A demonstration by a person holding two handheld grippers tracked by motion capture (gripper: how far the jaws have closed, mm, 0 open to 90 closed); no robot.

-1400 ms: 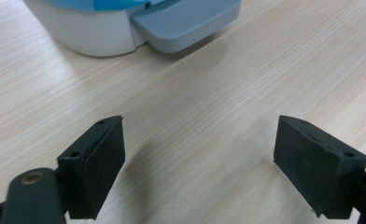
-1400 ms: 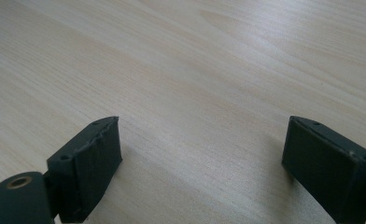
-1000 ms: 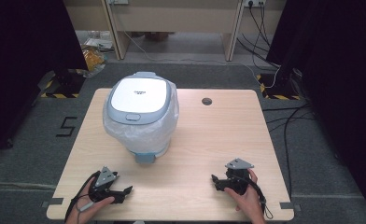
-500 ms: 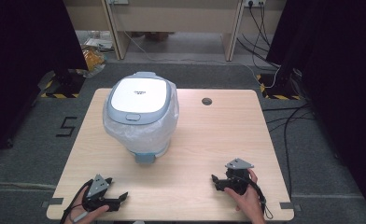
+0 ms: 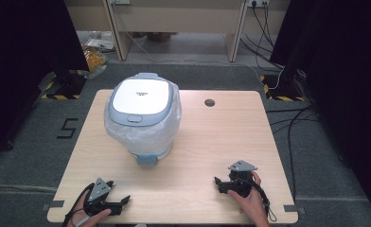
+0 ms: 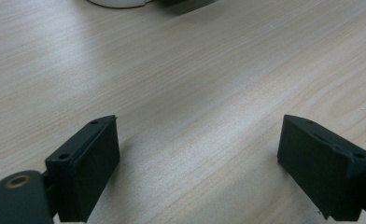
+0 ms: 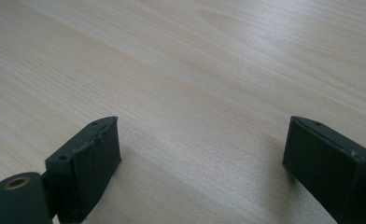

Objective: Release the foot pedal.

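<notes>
A white rice cooker (image 5: 142,116), its body wrapped in clear plastic, stands on the left half of the wooden worktop (image 5: 212,142); the left gripper (image 5: 119,204) and right gripper (image 5: 219,183) rest near the front edge, both jaws spread wide, holding nothing.

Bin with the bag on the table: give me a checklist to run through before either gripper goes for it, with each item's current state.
1. Left gripper open, nothing between the jaws: ok.
2. Right gripper open, nothing between the jaws: ok.
3. Bin upright on the table, lid shut: ok.
4. Clear bag wrapped around the bin's body: ok.
5. Bare tabletop between both grippers and the bin: ok.
6. Whether the lid is latched: cannot tell.
</notes>
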